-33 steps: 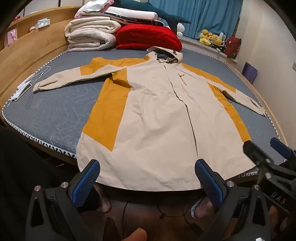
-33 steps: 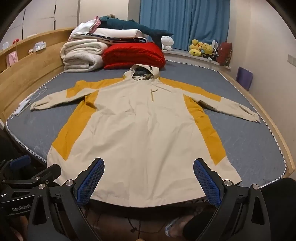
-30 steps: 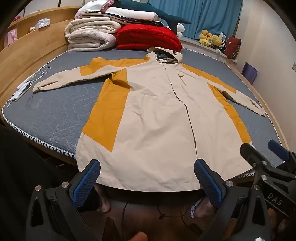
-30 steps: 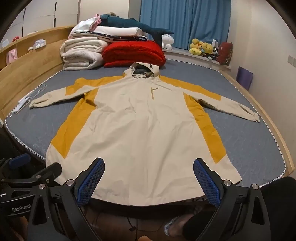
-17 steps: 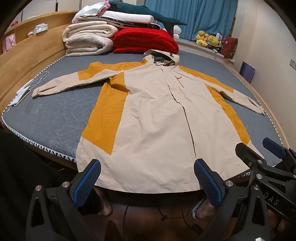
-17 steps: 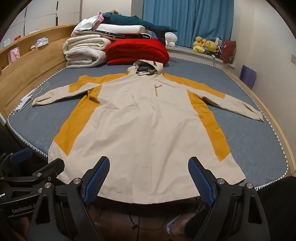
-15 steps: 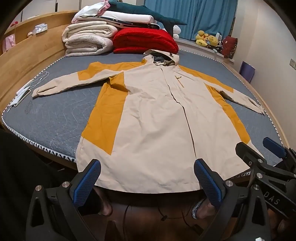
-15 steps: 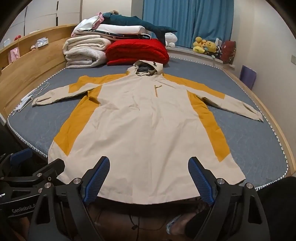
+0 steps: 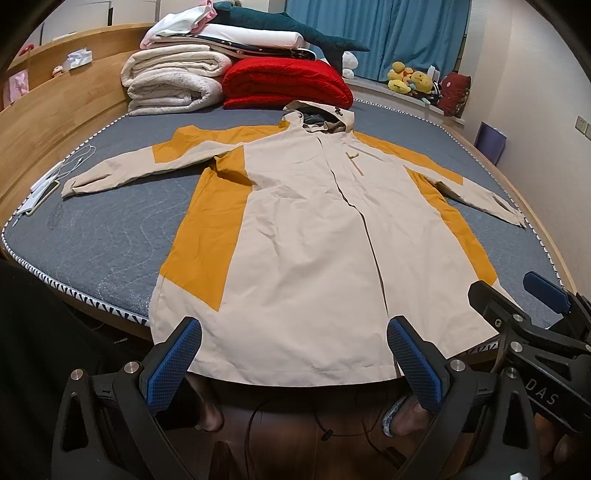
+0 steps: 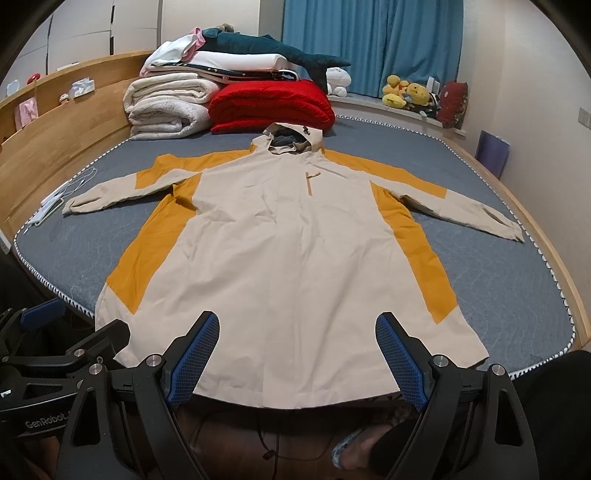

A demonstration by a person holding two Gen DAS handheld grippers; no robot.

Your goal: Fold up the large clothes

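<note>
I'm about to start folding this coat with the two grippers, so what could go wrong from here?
1. The hem of the coat hangs over the bed's edge; a tug might slide it floorwards.
2. Cables lie near the sleeve's cuff; folding that sleeve in could snag them.
3. Both the left gripper and the right gripper are open and empty; a shallow pinch may slip off the smooth fabric.

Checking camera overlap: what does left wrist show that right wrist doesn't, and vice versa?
Left wrist only: the right gripper at its right edge. Right wrist only: the left gripper at its left edge, plus white cabinet doors behind the headboard. Both: the beige-and-yellow coat spread flat on the grey mattress, folded blankets, blue curtains, and that view's own gripper open over the hem.
</note>
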